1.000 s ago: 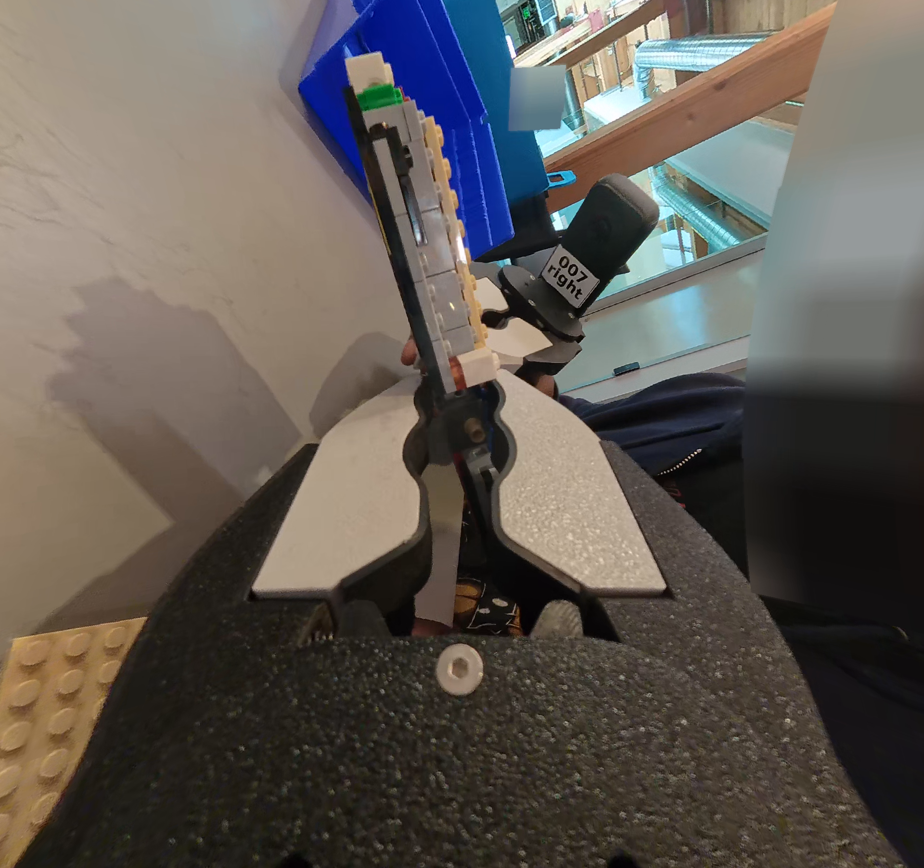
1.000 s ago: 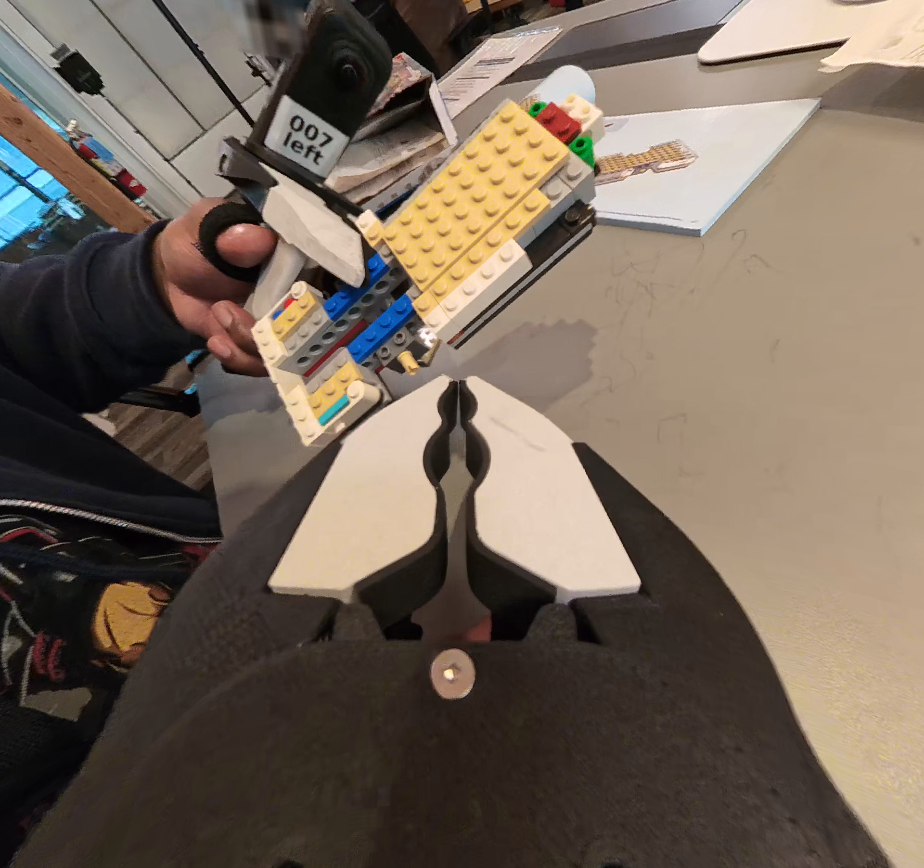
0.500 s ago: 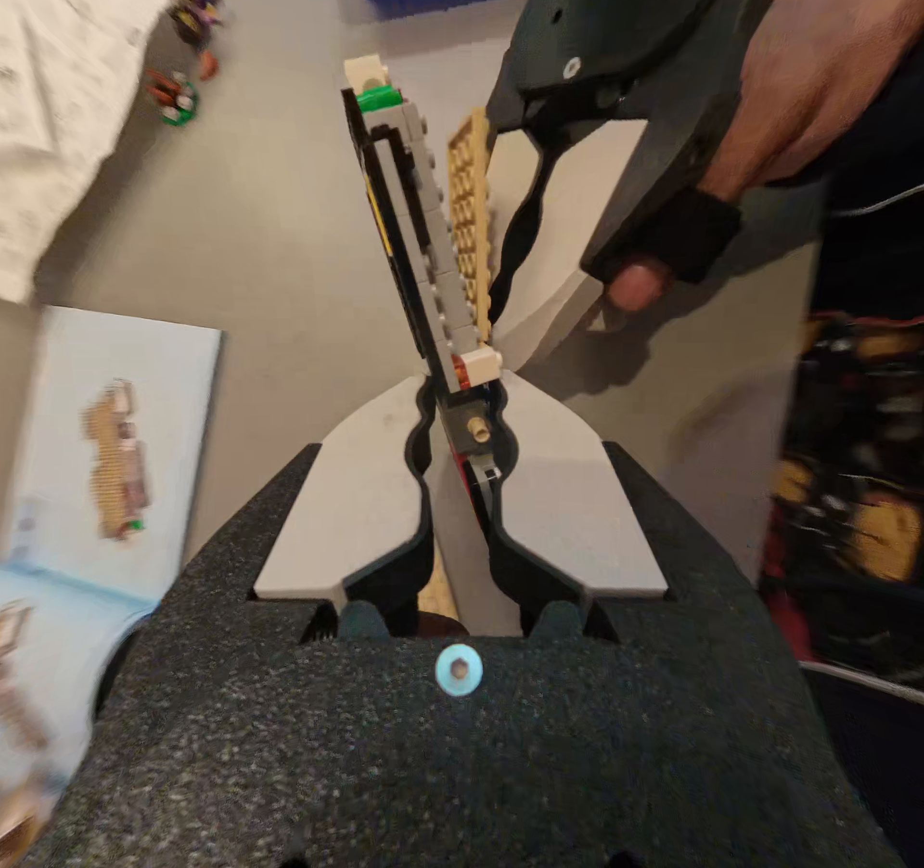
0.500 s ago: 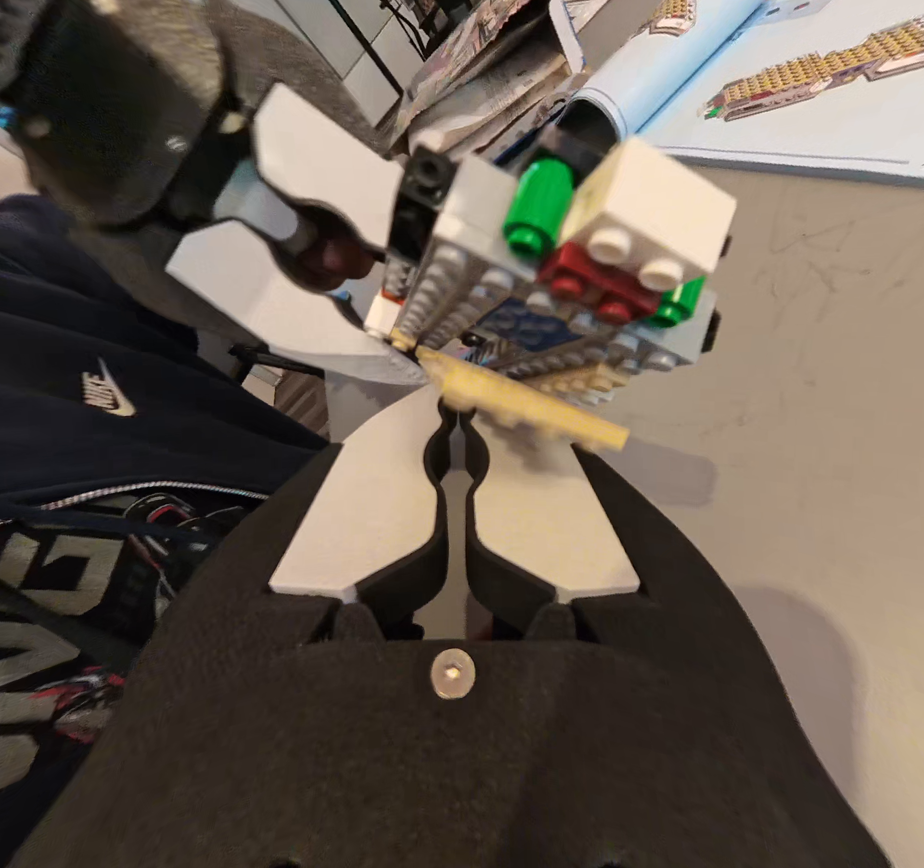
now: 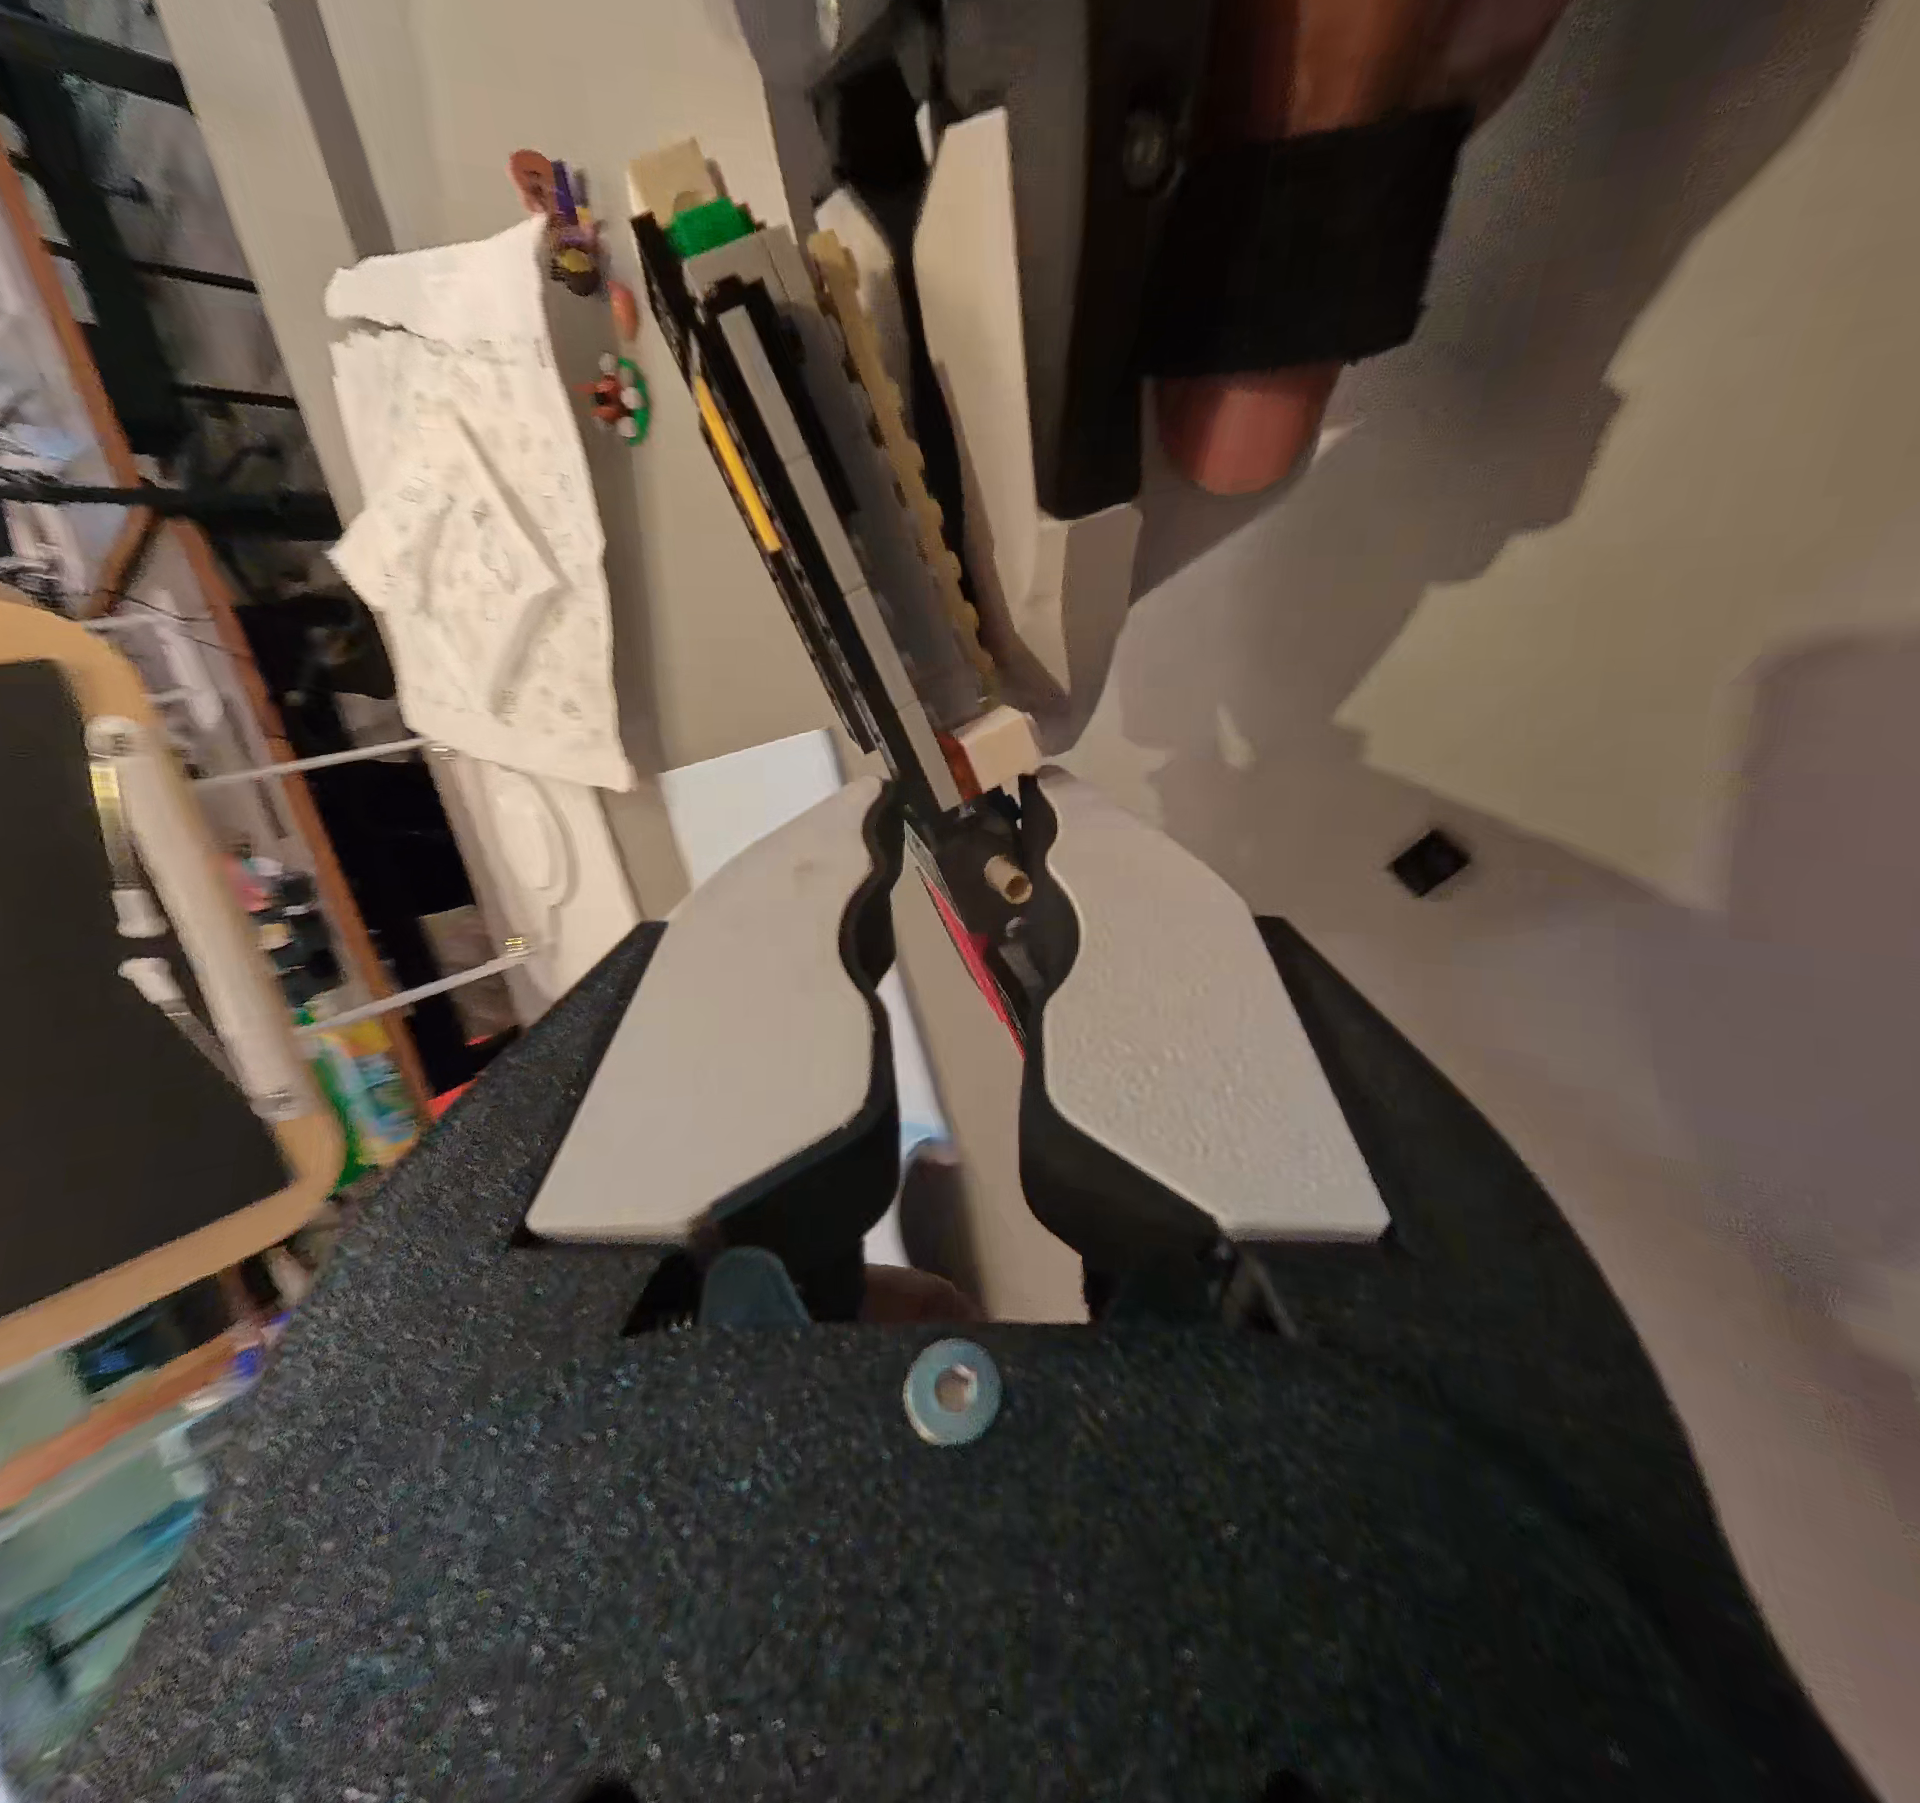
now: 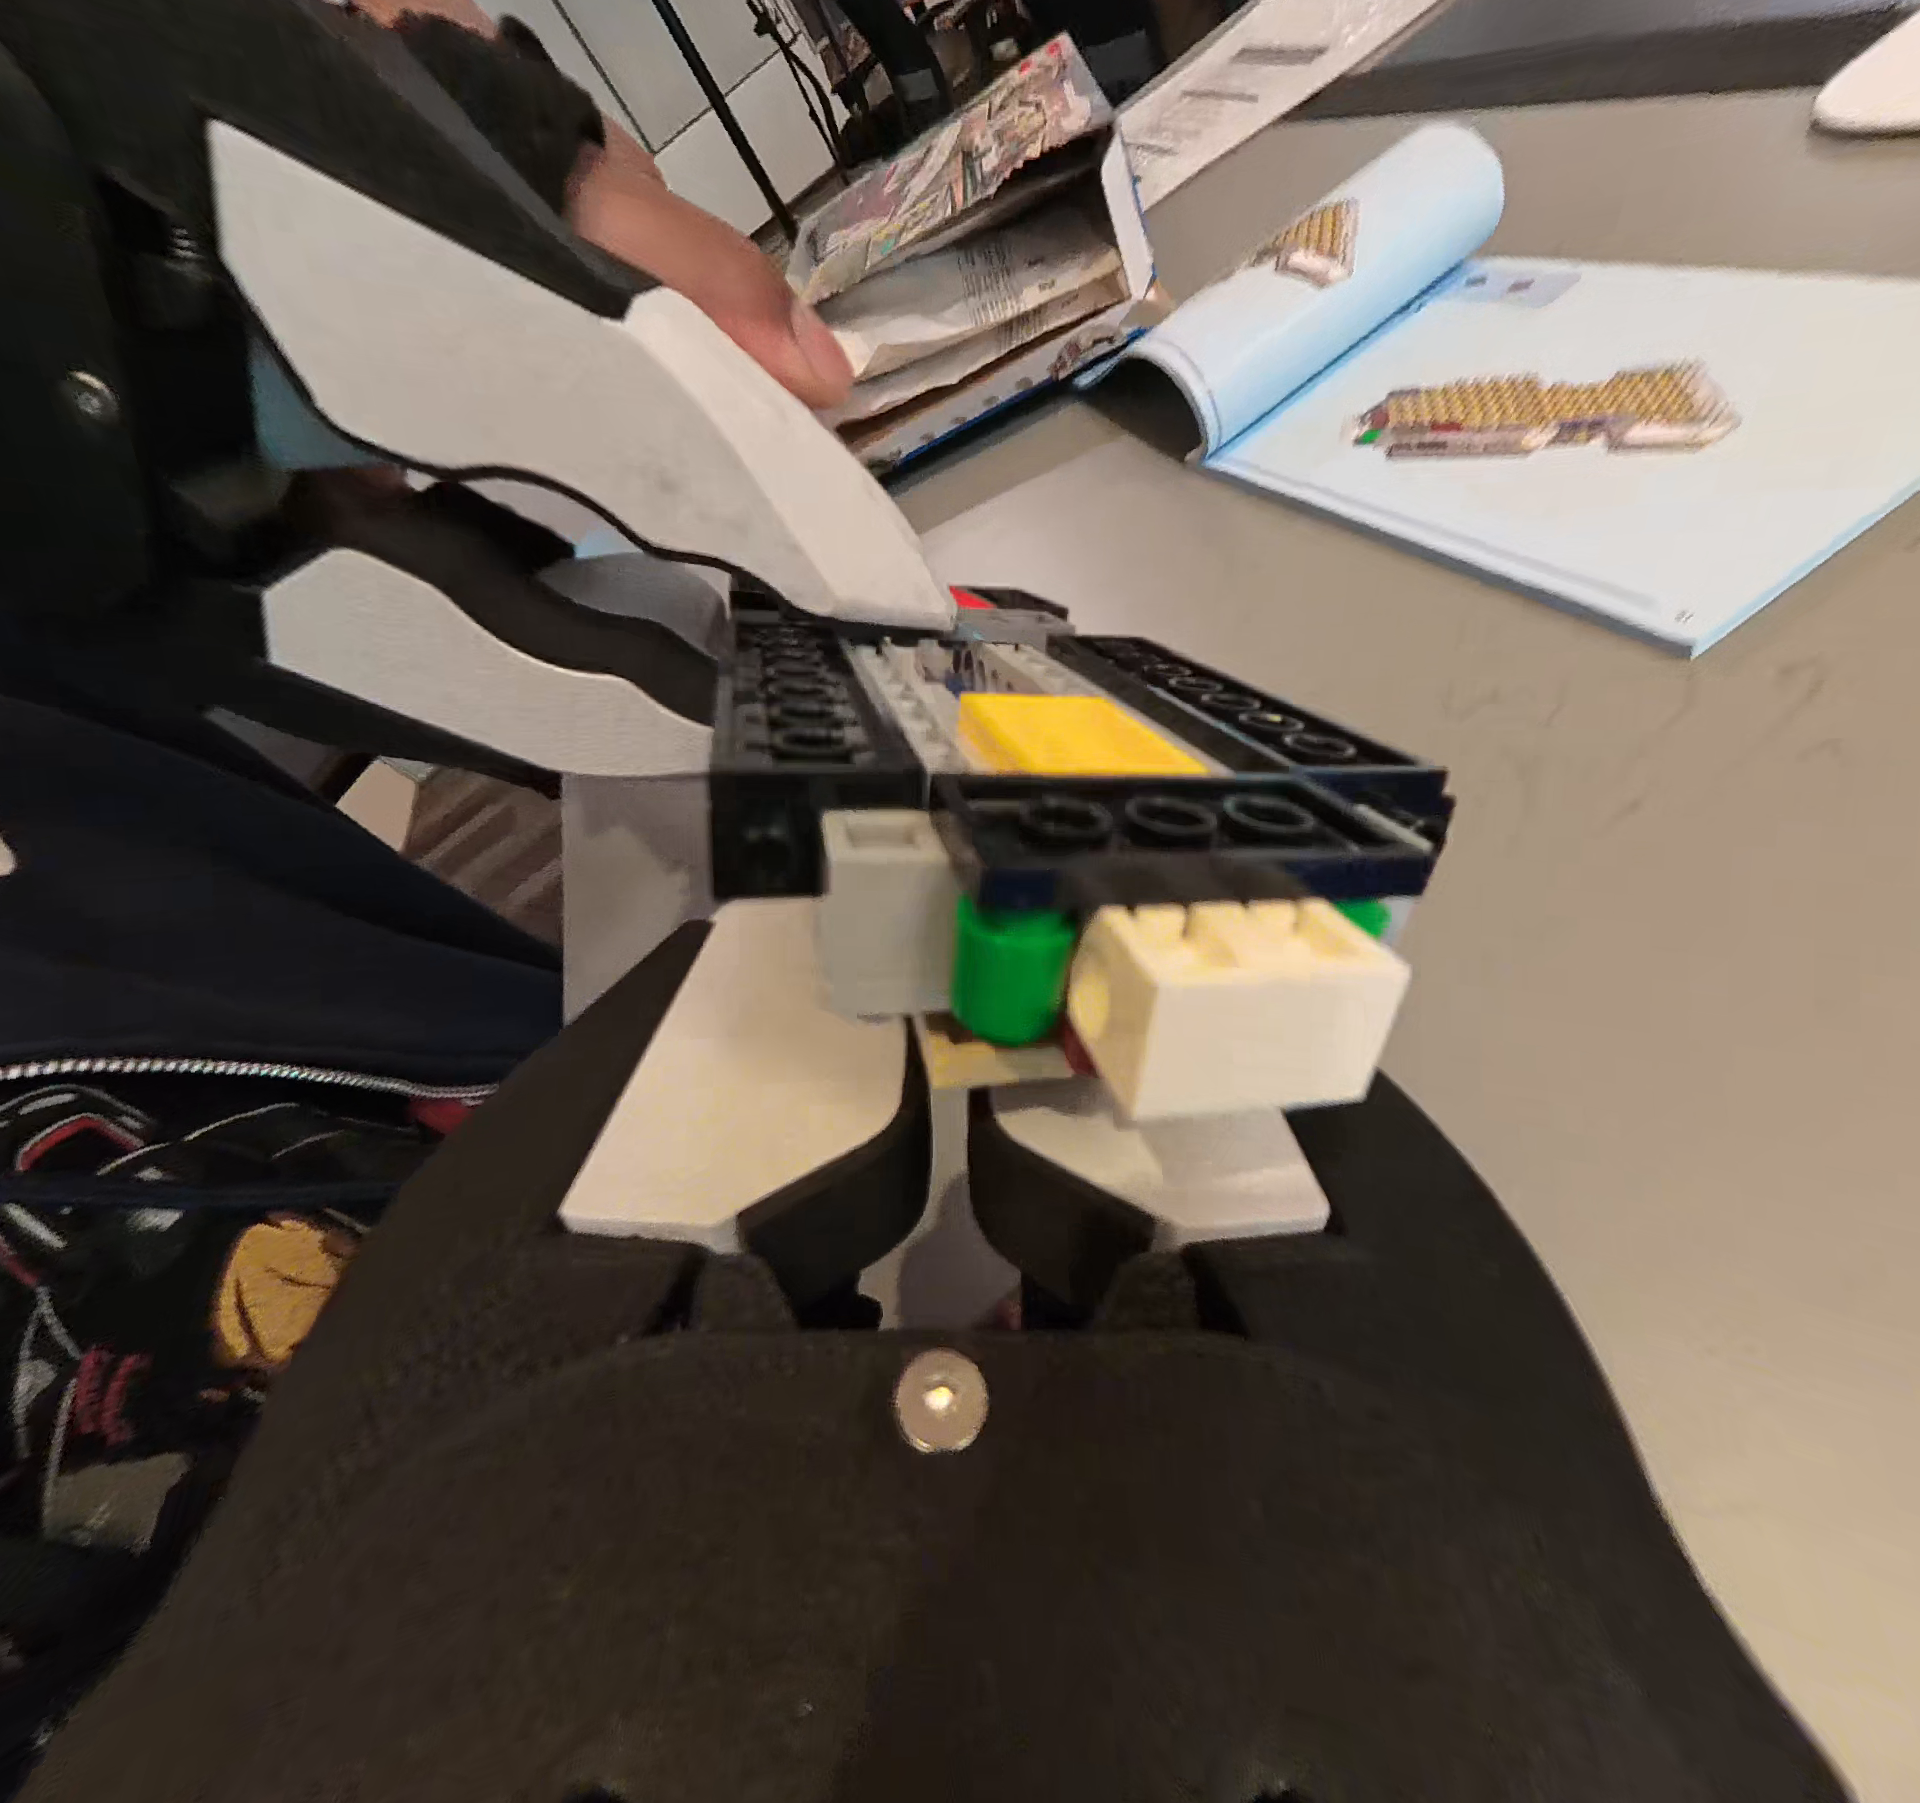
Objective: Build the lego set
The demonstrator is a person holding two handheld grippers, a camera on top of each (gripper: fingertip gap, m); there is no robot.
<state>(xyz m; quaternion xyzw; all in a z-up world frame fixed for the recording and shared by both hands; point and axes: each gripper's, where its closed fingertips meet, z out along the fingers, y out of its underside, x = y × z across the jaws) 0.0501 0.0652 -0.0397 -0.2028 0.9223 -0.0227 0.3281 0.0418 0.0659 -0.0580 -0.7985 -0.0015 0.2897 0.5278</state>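
My left gripper (image 5: 961, 797) is shut on the end of a flat brick model (image 5: 800, 506) with a black underside, grey layers and a tan studded plate. The model sticks out past my fingertips, up and to the left. In the right wrist view the model (image 6: 1070, 745) lies black side up, with a yellow tile, green pegs and a white brick at its near end. The left gripper (image 6: 821, 683) clamps its far end from the left. My right gripper (image 6: 945, 1047) is shut and holds nothing. Its tips are hidden under the model's tan face. Its fingers (image 5: 971, 299) run along that face.
An open light-blue instruction booklet (image 6: 1558, 465) and a stack of booklets (image 6: 977, 278) lie on the grey table (image 6: 1558, 974). A white printed sheet (image 5: 478, 506) and small brick figures (image 5: 621, 399) lie farther off. A person's hand (image 5: 1247, 423) holds the right gripper.
The left gripper has rolled the model from tan studs up to black underside up. The right gripper, shut throughout, has moved in close under the tan side. The left grasp has not changed.
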